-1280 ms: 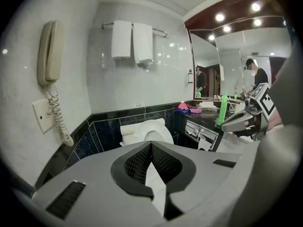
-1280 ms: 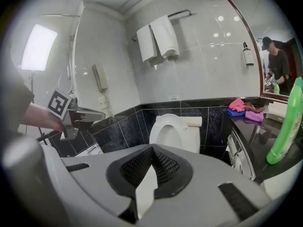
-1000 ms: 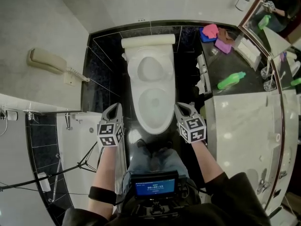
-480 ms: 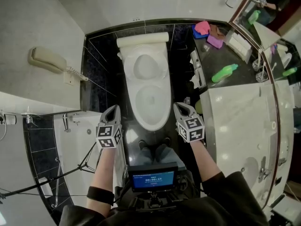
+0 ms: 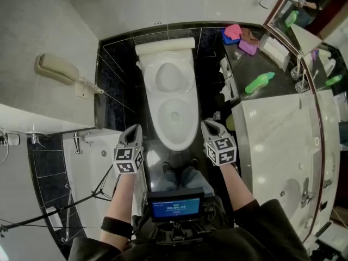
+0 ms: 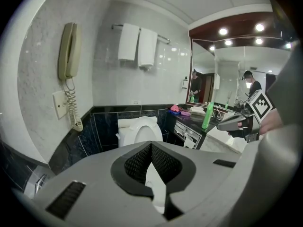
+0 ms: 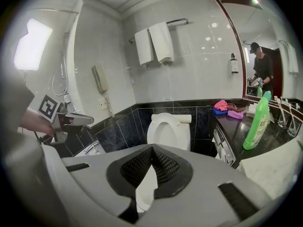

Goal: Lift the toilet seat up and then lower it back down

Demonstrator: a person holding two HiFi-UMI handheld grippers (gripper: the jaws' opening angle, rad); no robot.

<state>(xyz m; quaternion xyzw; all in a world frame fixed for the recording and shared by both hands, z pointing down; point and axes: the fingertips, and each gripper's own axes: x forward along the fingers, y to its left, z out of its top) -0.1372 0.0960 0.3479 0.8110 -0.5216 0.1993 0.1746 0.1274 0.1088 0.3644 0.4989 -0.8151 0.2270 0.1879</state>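
My left tool [image 5: 134, 129] and right tool [image 5: 210, 124], shut and empty, hang short of the white oval toilet seat [image 5: 175, 143]; I should hook under its front rim.

One toilet [image 5: 163, 137]. Two tools, the left tool [image 5: 132, 129] and the right tool [image 5: 210, 124]. One wall telephone [image 5: 54, 69] on its coiled cord. Two white towels hang on one rail [image 7: 177, 21]: the left towel [image 7: 144, 46] and the right towel [image 7: 162, 41]. One soap dispenser [image 7: 234, 64] on the wall. One green bottle [image 5: 263, 84] stands on the one tabletop [image 5: 283, 135], which holds one sink basin [image 5: 288, 192]. One big mirror [image 5: 318, 15]. The coloured cloths [image 5: 242, 39] at the tabletop's far end are bunched: I can count a pink one and a purple one, the rest not. One tripod [image 5: 99, 188]. One small screen [image 5: 175, 208].
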